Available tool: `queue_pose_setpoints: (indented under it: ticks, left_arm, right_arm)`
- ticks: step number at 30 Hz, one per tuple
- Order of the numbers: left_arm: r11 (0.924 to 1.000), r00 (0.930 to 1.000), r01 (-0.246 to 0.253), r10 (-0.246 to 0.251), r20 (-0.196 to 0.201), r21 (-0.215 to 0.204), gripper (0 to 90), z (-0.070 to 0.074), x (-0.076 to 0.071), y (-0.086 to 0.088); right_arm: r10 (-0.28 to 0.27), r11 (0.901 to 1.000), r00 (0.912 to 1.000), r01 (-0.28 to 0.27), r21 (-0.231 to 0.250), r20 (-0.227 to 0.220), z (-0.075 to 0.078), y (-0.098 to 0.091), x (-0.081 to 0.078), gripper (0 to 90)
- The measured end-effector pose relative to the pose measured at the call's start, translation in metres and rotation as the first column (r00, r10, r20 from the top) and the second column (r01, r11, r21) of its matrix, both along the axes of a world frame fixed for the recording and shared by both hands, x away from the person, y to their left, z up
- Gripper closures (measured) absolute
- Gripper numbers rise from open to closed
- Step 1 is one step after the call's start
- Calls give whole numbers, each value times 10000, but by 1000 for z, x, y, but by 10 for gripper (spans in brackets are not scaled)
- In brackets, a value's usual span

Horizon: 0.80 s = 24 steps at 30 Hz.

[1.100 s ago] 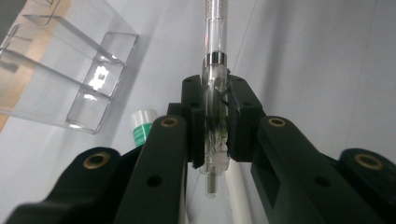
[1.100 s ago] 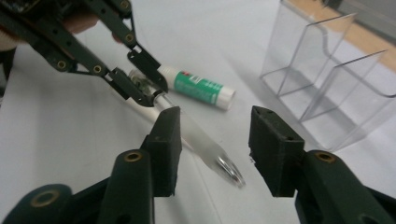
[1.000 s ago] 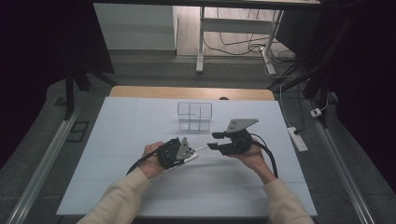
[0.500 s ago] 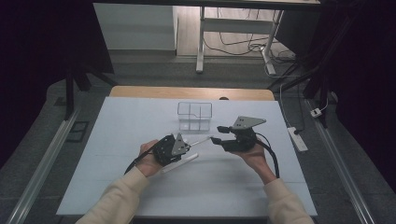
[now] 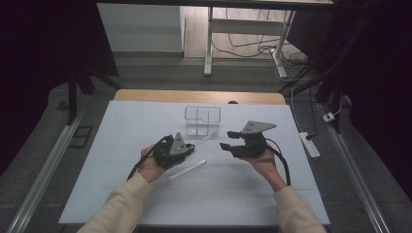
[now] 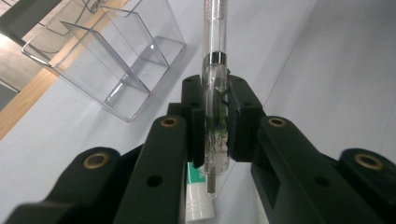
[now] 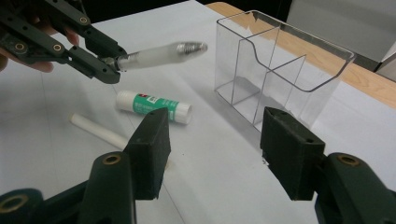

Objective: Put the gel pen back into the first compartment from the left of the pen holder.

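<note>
Left gripper view: my left gripper (image 6: 215, 123) pinches the clear pen (image 6: 215, 93), tip aimed near the clear organizer (image 6: 116, 60). I should lift and line up over a compartment. My right gripper (image 7: 212, 149), jaws just opening, empty. Glue stick (image 7: 154, 106) and white stick (image 7: 100, 128) lie clear below.

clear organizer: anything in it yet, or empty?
Empty. In the right gripper view both visible compartments of the clear organizer show bare floor; the pen is outside it, clamped in the left gripper.
</note>
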State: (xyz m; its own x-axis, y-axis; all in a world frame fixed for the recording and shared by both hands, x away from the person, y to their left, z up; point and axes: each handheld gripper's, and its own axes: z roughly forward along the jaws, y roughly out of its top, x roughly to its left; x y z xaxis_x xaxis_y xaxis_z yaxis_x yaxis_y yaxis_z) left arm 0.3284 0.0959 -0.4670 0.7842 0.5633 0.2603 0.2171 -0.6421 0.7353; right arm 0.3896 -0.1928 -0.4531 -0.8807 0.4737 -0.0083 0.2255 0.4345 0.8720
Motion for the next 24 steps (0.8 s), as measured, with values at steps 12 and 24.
queue_pose_setpoints:
  ticks: [12,24]
  left_arm:
    - [9971,9995,134,-156,-282,-753,794,-2,0,-3]
    - [9952,9970,467,-518,-575,-866,794,-10,-2,-15]
  right_arm:
    - [63,9999,9999,-61,146,-108,-2,7,-3,406]
    - [478,9980,9986,-468,432,-217,-4,16,-7,442]
